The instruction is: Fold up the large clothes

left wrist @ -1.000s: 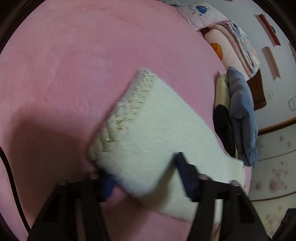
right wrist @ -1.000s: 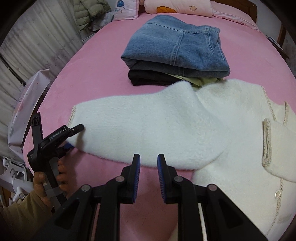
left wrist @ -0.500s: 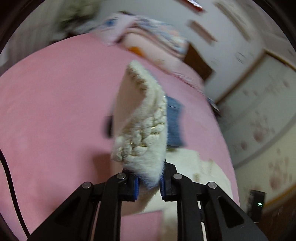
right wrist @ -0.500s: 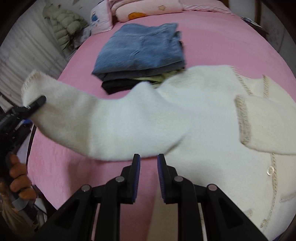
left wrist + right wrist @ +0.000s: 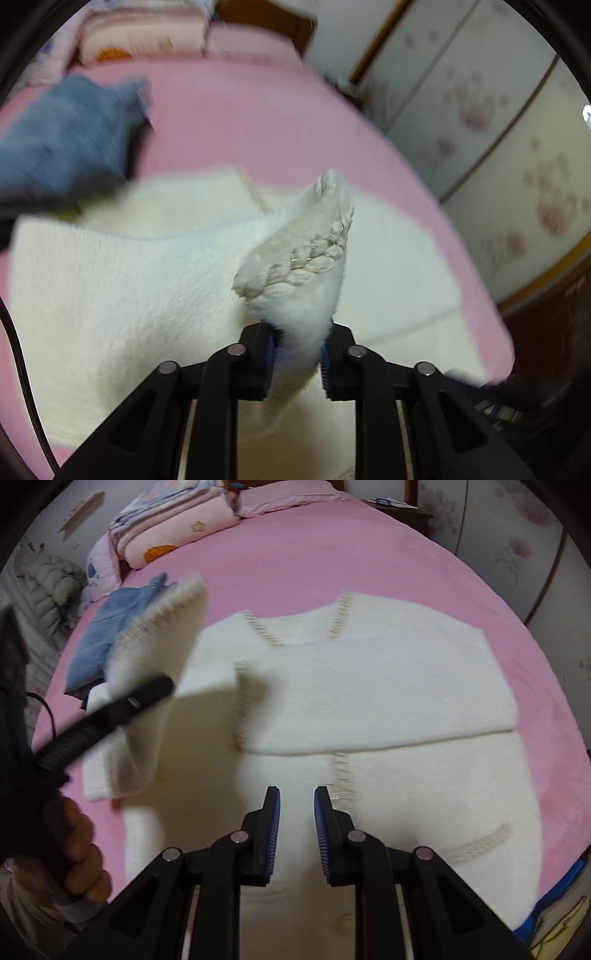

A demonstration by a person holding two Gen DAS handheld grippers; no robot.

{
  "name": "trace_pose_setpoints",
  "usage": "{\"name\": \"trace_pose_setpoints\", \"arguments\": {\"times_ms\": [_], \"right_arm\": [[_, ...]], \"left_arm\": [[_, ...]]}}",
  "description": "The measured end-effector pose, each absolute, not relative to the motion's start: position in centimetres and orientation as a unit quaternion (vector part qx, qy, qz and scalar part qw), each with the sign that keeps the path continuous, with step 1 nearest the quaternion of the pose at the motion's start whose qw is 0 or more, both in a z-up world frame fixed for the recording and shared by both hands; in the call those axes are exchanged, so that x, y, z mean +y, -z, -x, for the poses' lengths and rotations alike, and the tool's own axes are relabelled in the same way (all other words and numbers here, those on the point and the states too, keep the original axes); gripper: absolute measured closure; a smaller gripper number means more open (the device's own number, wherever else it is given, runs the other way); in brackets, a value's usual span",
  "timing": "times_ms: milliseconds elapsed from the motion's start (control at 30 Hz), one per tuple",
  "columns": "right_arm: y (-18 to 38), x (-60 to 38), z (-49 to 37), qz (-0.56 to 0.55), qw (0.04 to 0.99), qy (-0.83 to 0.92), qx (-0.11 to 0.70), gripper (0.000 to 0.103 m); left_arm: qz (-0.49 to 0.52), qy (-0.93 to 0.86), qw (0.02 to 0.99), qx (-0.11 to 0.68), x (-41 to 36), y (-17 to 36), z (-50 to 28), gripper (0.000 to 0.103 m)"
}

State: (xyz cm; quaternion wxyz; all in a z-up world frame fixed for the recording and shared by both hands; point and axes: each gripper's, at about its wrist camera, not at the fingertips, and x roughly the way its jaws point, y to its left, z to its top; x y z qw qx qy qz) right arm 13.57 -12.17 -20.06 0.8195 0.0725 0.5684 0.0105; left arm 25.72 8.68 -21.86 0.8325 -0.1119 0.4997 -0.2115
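Note:
A fluffy white cardigan (image 5: pixel 369 686) with beige braided trim lies spread on the pink bed (image 5: pixel 332 546), one sleeve folded across its chest. Its other sleeve (image 5: pixel 295 258) hangs lifted over the body, cuff up, pinched between the pads of my left gripper (image 5: pixel 297 328), whose jaws are opening. In the right wrist view that raised sleeve (image 5: pixel 159 646) is at the left, with one black finger (image 5: pixel 140 698) of the left gripper across it. My right gripper (image 5: pixel 296 797) hovers above the cardigan's lower front, jaws slightly apart with nothing between them.
A stack of folded clothes topped by blue jeans (image 5: pixel 99 638) sits on the bed left of the cardigan. Pillows and folded quilts (image 5: pixel 173 520) line the headboard. Floral wardrobe doors (image 5: pixel 498 129) stand beyond the bed's edge. A person's hand (image 5: pixel 81 853) holds the left gripper.
The left gripper shut on the sleeve cuff, lifted it off the bed and carried it over the cardigan's body. The right gripper moved from the sleeve's edge to above the cardigan's front.

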Motion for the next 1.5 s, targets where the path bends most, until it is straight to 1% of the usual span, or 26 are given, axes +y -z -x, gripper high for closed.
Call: {"name": "trace_pose_setpoints", "arguments": {"times_ms": [33,67,167,200,233,267,333,400,500,633,767,867,967,1000,1033,1100,1233,1300,1367,1433,1500], "right_arm": [[20.3,-13.0,-13.5,-0.072,0.818,-0.008,0.57,0.084],[20.6,-13.7,-13.6,-0.072,0.817,-0.006,0.572,0.084],[21.1,-15.5,-14.3,-0.077,0.813,-0.012,0.577,0.084],[21.3,-16.0,-14.6,-0.079,0.813,-0.019,0.577,0.084],[21.3,-16.2,-14.9,-0.08,0.813,-0.026,0.576,0.081],[21.5,-16.3,-15.2,-0.082,0.814,-0.033,0.574,0.078],[21.6,-16.2,-16.0,-0.095,0.815,-0.056,0.569,0.073],[22.0,-16.0,-16.6,-0.109,0.813,-0.076,0.567,0.073],[23.3,-15.2,-18.5,-0.129,0.804,-0.1,0.571,0.072],[26.5,-14.2,-21.1,-0.135,0.789,-0.113,0.588,0.072],[29.0,-13.7,-23.3,-0.137,0.781,-0.12,0.598,0.072],[30.7,-13.4,-24.7,-0.153,0.774,-0.123,0.602,0.072],[31.1,-12.7,-25.4,-0.168,0.777,-0.144,0.59,0.072],[31.2,-12.2,-25.5,-0.161,0.776,-0.15,0.592,0.077],[31.1,-11.7,-25.6,-0.153,0.775,-0.158,0.592,0.089],[29.9,-11.1,-25.4,-0.144,0.782,-0.174,0.581,0.09],[23.7,-12.4,-24.8,-0.149,0.821,-0.195,0.515,0.09],[20.2,-13.9,-24.3,-0.129,0.854,-0.176,0.472,0.09],[18.3,-15.9,-24.0,-0.112,0.878,-0.137,0.445,0.09],[18.1,-18.1,-23.8,-0.096,0.89,-0.097,0.434,0.09],[19.5,-20.0,-24.2,-0.091,0.885,-0.062,0.453,0.09]], "left_arm": [[0.108,0.213,0.822,0.518,7.9,23.3,-25.9,0.075],[0.105,0.213,0.805,0.544,7.1,25.0,-26.0,0.073],[0.117,0.216,0.782,0.573,6.5,26.5,-25.4,0.066],[0.12,0.211,0.783,0.573,6.5,26.0,-25.0,0.057],[0.119,0.205,0.786,0.57,6.4,25.3,-24.9,0.046],[0.119,0.194,0.795,0.563,6.9,24.1,-24.3,0.043],[0.126,0.181,0.808,0.547,8.1,22.0,-23.2,0.041],[0.132,0.159,0.823,0.529,9.7,19.1,-21.6,0.039],[0.13,0.101,0.843,0.512,13.1,17.0,-19.6,0.031],[0.139,0.033,0.838,0.527,17.8,18.0,-17.5,0.031],[0.153,-0.01,0.822,0.548,21.5,21.1,-15.4,0.031],[0.141,-0.022,0.819,0.556,21.6,23.3,-15.4,0.031],[0.135,-0.039,0.816,0.561,21.2,24.7,-16.0,0.031],[0.139,-0.044,0.815,0.561,21.3,25.0,-16.2,0.031],[0.145,-0.049,0.815,0.559,21.2,25.2,-16.7,0.031],[0.156,-0.055,0.816,0.553,21.0,25.5,-17.4,0.031],[0.142,-0.057,0.827,0.541,20.0,25.4,-18.5,0.031],[0.133,-0.054,0.834,0.533,19.3,24.9,-19.3,0.031],[0.129,-0.048,0.838,0.527,18.6,24.8,-20.1,0.031],[0.127,-0.047,0.841,0.523,17.9,24.8,-21.0,0.031],[0.119,-0.055,0.841,0.525,17.3,25.2,-21.8,0.031]]}}
